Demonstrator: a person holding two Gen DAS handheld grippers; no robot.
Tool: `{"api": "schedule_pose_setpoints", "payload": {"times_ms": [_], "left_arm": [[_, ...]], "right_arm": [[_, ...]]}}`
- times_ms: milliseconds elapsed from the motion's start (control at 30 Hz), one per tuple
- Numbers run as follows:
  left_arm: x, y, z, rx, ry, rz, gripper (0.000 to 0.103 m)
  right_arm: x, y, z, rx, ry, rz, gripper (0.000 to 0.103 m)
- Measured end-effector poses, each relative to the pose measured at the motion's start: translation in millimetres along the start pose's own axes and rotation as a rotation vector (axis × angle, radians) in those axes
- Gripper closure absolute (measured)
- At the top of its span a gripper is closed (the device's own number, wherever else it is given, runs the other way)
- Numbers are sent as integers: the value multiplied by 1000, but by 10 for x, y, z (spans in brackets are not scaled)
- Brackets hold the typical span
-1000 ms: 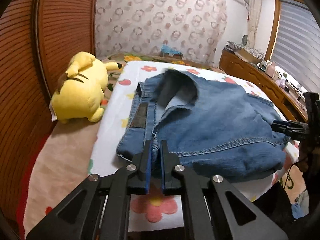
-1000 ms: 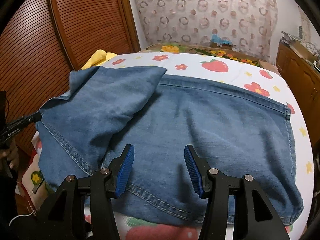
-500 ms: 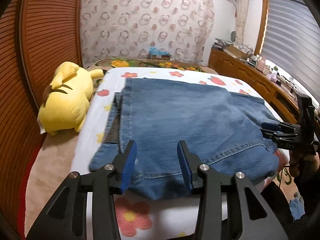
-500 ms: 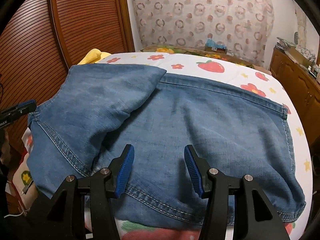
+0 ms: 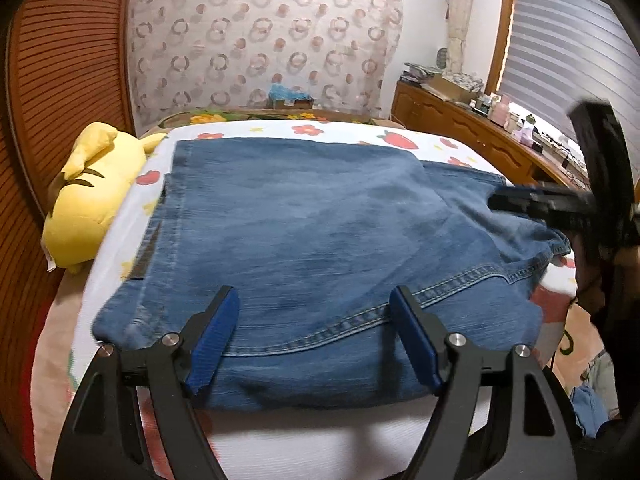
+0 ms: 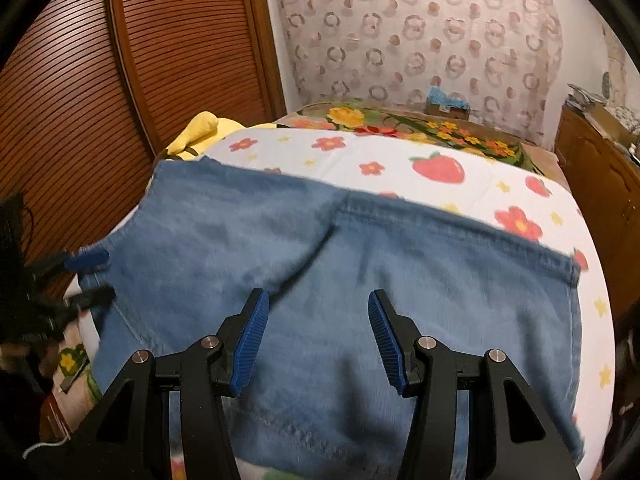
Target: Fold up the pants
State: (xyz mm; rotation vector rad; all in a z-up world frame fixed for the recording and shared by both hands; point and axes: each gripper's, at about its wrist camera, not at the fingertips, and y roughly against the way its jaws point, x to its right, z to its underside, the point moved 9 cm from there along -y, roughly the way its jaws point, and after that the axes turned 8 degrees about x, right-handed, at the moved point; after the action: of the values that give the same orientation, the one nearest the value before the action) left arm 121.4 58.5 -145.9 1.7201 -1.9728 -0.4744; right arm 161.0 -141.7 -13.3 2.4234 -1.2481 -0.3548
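Blue denim pants (image 5: 304,236) lie folded flat on a white bed sheet with flowers and strawberries; they also fill the right wrist view (image 6: 360,280). My left gripper (image 5: 314,304) is open and empty, just above the near edge of the pants. My right gripper (image 6: 318,308) is open and empty above the middle of the denim. The right gripper shows blurred at the right edge of the left wrist view (image 5: 560,204). The left gripper shows at the left edge of the right wrist view (image 6: 86,276).
A yellow plush toy (image 5: 88,200) lies on the bed left of the pants. A slatted wooden wardrobe (image 6: 120,80) stands on the left. A wooden dresser (image 5: 480,144) with clutter runs along the right wall. The bed sheet (image 6: 420,168) extends beyond the pants.
My left gripper has opened and let go of the denim, which now lies flat. It opened wider and drew back slightly. The right gripper stayed open and moved a little.
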Motion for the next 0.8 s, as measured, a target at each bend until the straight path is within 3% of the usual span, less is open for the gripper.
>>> {"api": "schedule_pose_setpoints", "payload": {"times_ms": [267, 467, 800], "left_arm": [[69, -13, 54, -11, 2, 7, 25], [253, 68, -35, 10, -3, 49, 25], [806, -20, -180, 6, -52, 142, 25]], "right_arm": [[-51, -219, -323, -72, 26, -12, 49], [-119, 53, -400, -50, 49, -30, 49], [75, 622, -460, -8, 62, 31, 49]]}}
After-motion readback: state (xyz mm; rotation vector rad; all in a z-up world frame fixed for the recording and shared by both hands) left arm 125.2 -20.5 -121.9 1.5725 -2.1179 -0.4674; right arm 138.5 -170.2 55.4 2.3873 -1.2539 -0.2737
